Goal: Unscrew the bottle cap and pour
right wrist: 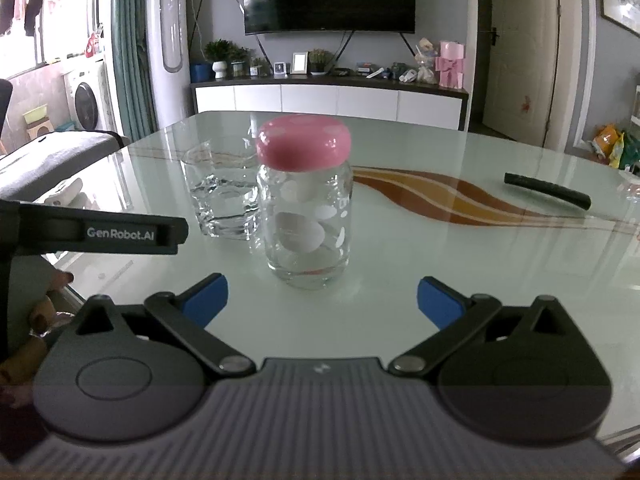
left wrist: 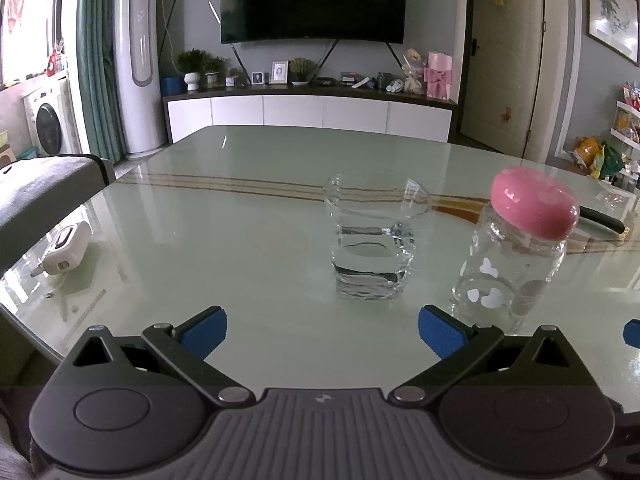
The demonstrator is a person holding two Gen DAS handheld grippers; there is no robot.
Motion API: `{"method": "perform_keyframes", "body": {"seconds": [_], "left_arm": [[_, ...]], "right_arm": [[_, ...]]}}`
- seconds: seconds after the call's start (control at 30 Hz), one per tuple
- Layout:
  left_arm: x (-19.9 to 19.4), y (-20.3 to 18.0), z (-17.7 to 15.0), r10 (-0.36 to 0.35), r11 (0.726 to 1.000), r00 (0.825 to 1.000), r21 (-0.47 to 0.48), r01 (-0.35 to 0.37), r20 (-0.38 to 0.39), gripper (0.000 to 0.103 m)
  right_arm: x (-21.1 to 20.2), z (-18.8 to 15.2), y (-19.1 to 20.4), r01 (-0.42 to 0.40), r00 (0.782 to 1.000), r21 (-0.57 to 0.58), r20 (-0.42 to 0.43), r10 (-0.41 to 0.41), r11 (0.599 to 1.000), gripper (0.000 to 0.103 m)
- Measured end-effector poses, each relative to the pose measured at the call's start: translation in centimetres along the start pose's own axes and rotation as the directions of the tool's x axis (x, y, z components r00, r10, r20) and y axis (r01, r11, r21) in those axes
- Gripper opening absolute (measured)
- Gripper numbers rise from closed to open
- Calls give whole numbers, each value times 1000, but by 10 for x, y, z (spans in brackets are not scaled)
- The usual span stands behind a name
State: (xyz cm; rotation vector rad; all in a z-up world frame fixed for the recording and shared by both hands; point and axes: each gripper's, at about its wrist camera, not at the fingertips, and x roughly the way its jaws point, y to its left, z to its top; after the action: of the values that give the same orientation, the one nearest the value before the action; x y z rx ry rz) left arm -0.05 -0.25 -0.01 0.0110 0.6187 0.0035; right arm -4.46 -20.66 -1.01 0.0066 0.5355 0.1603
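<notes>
On the far left of my left wrist view, a white device [left wrist: 66, 250] lies near the edge of the glass worktop [left wrist: 240, 240]. My left hand-held gripper [left wrist: 322, 334] hovers low over the worktop with its blue pads spread wide apart, holding nothing. Ahead of it stands a clear glass tumbler [left wrist: 370, 240] with water in it. Just right of the tumbler stands the clear bottle [left wrist: 510, 264], upright, its pink cap [left wrist: 534, 206] seated on top. In my right wrist view, the right hand-held gripper [right wrist: 322, 304] is likewise spread apart and empty, the bottle directly ahead of it. A dark rod-like object [right wrist: 546, 191] lies well apart to the right.
</notes>
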Motion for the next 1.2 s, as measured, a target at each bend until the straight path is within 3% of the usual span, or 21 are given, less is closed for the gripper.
{"method": "perform_keyframes", "body": {"seconds": [0.3,0.43,1.2], "left_arm": [[-3,-30,-3,25,999,1000,38,-25,-9,103],[8,-18,-7,6,1000,999,2,-6,-52,103],[14,-12,-9,-7,1000,998,-8,7,-59,103]], "right_arm": [[3,2,-2,-5,1000,1,-18,5,1000,103],[2,-1,0,-4,1000,-3,-13,4,1000,103],[2,-3,0,11,1000,-11,-21,-12,1000,103]]}}
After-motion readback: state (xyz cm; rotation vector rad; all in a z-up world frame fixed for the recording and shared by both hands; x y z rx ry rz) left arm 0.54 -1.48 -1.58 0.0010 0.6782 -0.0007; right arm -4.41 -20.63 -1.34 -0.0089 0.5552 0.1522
